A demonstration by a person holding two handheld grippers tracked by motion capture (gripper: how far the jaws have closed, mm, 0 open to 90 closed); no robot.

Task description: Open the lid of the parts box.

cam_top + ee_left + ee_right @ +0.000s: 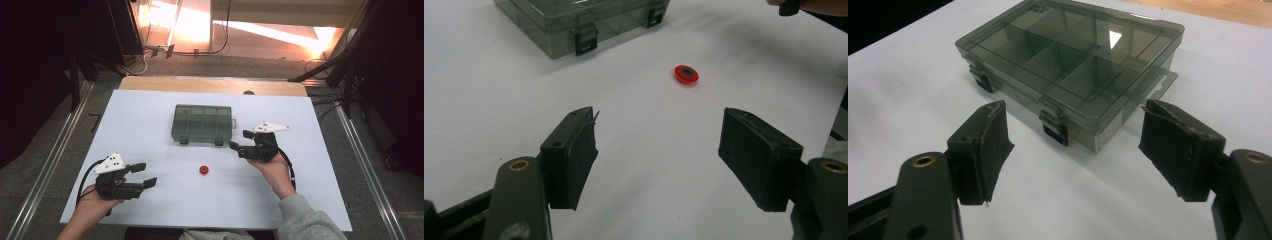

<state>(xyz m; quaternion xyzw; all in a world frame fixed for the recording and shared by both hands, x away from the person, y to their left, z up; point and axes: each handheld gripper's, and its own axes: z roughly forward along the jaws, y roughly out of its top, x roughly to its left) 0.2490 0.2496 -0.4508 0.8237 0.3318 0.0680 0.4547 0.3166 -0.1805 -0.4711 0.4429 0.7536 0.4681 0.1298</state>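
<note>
Left gripper [142, 175]: lower left of the high view, nearest the camera, held in a hand [95, 202]; jaws spread wide, nothing between them, above the bare sheet.
Left gripper's own view: 2 black pads [574, 160] rise from the bottom corners with white sheet between them; the red disc lies beyond the gap, upper centre-right.
Right gripper [241, 142]: right of centre in the high view, held in a hand [272, 167] with a grey sleeve [305, 220] behind it; jaws released and wide apart, gripping nothing, tips just beside the box's lower right corner.
Right gripper's own view: 2 pads [985, 150] frame the box's near corner; no pad touches it.
Box [202, 123]: smoky clear plastic case with inner dividers, centre of the high view, lid down, 2 dark latches [1055, 127] on its near edge, a flat hang tab on one end.
Red disc [204, 170]: small round piece with a dark centre, lying flat on the sheet below the box, between the 2 grippers, well apart from both.
Table [150, 110]: white sheet over a wooden top, whose far edge shows along the upper side.
Writing: a small dark mark on the lid's far edge in the right gripper view, too blurred to read; no brand or label legible elsewhere.
</note>
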